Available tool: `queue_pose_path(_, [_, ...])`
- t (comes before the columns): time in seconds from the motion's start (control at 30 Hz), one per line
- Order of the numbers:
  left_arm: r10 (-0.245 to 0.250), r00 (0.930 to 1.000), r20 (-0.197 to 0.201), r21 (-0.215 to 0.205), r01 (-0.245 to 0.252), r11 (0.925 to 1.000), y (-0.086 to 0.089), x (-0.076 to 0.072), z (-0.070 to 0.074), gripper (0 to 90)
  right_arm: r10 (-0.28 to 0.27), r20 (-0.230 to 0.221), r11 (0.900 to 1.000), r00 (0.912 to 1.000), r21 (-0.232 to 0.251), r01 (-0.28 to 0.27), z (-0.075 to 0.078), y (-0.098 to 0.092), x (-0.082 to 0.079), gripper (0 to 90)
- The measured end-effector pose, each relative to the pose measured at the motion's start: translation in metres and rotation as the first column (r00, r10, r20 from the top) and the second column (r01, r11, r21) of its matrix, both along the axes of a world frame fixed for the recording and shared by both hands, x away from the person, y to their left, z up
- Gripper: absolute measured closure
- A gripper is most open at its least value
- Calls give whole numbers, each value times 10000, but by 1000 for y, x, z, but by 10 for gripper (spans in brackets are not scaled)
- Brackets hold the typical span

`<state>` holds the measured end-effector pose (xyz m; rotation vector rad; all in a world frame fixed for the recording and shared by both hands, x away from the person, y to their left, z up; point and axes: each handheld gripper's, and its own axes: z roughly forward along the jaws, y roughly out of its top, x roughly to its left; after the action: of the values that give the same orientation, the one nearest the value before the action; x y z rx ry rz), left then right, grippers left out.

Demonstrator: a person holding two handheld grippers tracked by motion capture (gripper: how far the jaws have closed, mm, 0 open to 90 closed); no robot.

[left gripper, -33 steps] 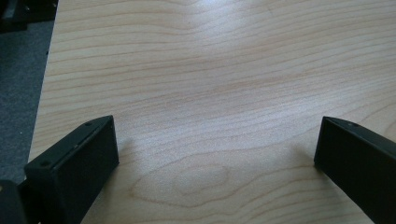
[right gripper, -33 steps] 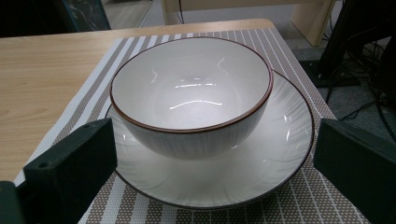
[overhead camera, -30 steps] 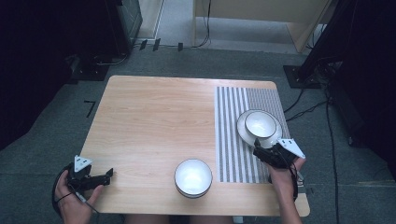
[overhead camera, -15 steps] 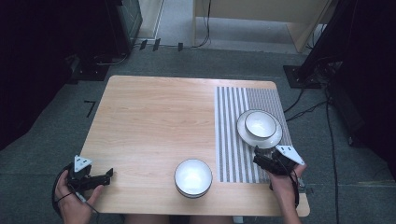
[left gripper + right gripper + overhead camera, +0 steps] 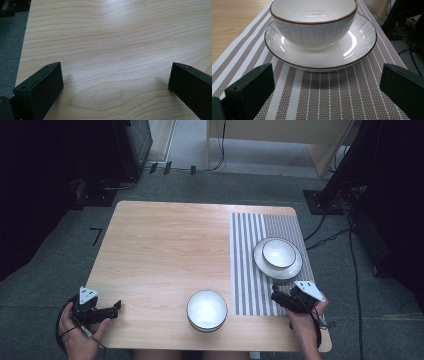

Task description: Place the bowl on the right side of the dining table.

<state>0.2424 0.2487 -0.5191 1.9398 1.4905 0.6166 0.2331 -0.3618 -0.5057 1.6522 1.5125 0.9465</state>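
Note:
A white bowl (image 5: 279, 252) (image 5: 313, 21) with a dark rim sits in a white plate (image 5: 295, 269) (image 5: 359, 52) on the striped placemat (image 5: 250, 270) (image 5: 332, 100) at the table's right. A second white bowl (image 5: 206, 310) stands on bare wood near the front edge. My right gripper (image 5: 276, 297) (image 5: 327, 86) is open, just in front of the plate and apart from it, with nothing between its jaws. My left gripper (image 5: 116, 309) (image 5: 116, 80) is open over bare wood at the front left corner.
The wooden table (image 5: 165, 250) (image 5: 112, 37) is bordered by grey carpet. Cables (image 5: 325, 237) and a black stand base (image 5: 322, 200) lie on the floor at the right; dark equipment (image 5: 100, 190) stands at the back left.
My right gripper has drawn back toward the front edge, away from the plate and bowl. The left gripper has stayed where it was.

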Motion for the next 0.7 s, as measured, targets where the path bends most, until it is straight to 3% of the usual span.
queue_pose_path(0.4, [9,10000,1,-35,-9,10000,0,0,0,0,-143,51,9998,9999,150,142,-1,-4,-13,0])
queue_pose_path(0.7, [-1,10000,-5,-81,1,10000,1,0,0,0,-119,72,9999,9999,-9,119,-1,-5,-21,0])
